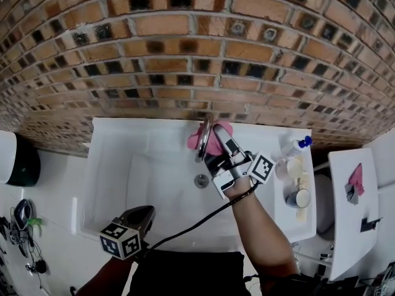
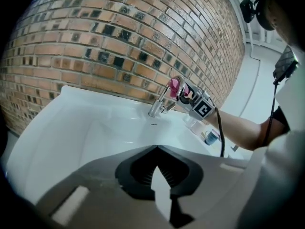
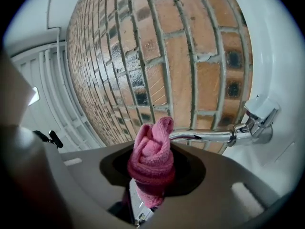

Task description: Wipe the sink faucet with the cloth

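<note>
Your right gripper (image 1: 221, 148) clamps the pink cloth (image 3: 151, 159) against the faucet spout (image 3: 205, 136), which runs rightward from the jaws. Your left gripper (image 2: 156, 149) is closed, empty and farther off.

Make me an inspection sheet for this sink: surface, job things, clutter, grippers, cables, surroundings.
Surface: white sink, basin bare but for the drain.
Job's things: chrome faucet; pink cloth bunched at its spout, contact unclear.
Clutter: blue-capped bottle and cups on the sink's right ledge.
Grippers: right hand-held gripper shut on the pink cloth; left hand-held gripper shut, empty, near the sink's front edge.
Cables: black cable running from the right hand-held gripper toward the person.
Surroundings: brick wall behind; white surface at right.
</note>
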`<state>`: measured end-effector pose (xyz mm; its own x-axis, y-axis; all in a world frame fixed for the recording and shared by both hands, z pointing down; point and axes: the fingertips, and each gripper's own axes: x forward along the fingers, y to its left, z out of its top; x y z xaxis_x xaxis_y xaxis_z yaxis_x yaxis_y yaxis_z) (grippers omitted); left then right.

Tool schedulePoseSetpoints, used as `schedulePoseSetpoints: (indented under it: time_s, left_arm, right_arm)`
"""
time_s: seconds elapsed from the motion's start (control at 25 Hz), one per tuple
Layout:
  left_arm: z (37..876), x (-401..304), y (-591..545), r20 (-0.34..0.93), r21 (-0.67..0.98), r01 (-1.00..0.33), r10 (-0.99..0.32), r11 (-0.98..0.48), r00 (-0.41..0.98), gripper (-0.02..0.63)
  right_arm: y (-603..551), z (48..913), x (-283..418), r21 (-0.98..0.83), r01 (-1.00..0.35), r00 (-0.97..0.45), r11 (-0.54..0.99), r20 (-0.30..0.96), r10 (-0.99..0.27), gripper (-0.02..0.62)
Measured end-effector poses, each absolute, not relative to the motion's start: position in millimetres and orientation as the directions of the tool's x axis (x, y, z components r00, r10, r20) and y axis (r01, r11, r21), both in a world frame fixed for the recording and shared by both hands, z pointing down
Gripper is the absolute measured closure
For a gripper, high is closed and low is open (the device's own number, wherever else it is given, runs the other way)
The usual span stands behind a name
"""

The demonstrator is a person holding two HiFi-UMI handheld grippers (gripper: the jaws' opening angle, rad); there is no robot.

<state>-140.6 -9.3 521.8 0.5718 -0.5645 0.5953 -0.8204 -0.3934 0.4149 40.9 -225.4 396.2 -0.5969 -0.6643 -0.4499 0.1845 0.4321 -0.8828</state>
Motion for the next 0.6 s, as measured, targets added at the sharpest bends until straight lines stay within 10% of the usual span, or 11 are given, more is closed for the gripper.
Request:
schedulePoseSetpoints:
  time_s: [0.6]
  left_arm:
    - [519, -93, -7, 0.578, 0.424, -0.818, -0.579, -0.389, 0.575, 0.601]
  right_arm:
    - [-175, 399, 24, -0.803, -0.041, -0.870, 0.594, -0.263, -0.416, 0.459]
